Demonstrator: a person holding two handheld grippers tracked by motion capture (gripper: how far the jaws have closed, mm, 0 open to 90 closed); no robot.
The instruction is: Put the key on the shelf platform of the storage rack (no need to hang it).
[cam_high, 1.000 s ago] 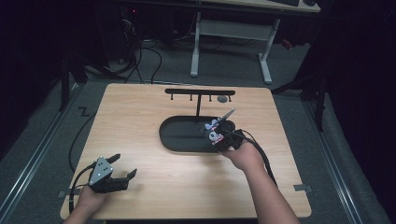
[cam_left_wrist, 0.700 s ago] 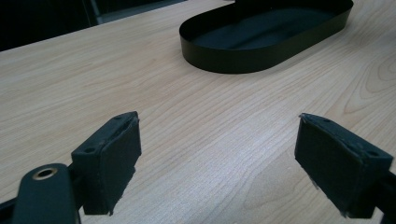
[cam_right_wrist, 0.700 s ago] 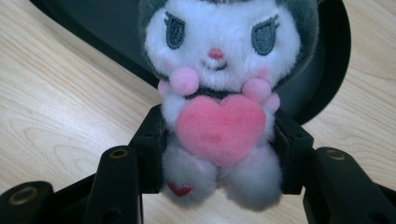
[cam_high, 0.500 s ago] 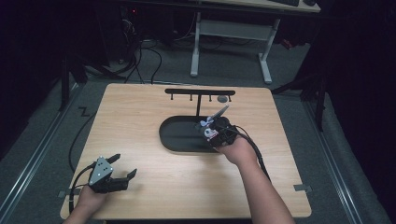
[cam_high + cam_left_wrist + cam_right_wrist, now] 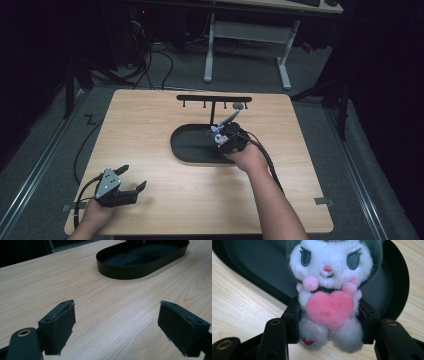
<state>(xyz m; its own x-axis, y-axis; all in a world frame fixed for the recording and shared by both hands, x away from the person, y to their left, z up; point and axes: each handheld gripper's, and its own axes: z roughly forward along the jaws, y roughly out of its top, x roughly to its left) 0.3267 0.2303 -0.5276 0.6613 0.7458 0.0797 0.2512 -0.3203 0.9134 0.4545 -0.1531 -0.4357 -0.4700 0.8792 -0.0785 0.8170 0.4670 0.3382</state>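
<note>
Between the jaws of the right gripper (image 5: pixel 328 325), a small white-and-grey plush toy (image 5: pixel 329 290) hugging a pink heart is pinched at its body, held over the near right rim of the black oval tray (image 5: pixel 192 150). Behind the tray stands a black hook rack (image 5: pixel 214 100) on the wooden table (image 5: pixel 150 120). Well apart, near the table's front left corner, the left gripper (image 5: pixel 132 179) rests with its jaws spread wide, nothing between them.

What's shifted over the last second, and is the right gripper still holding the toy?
The right gripper, still shut on the plush toy, moved slightly left and toward the hook rack, over the black oval tray. Nothing was let go. The left gripper stayed open at the table's near-left corner; tray and rack unmoved.
</note>
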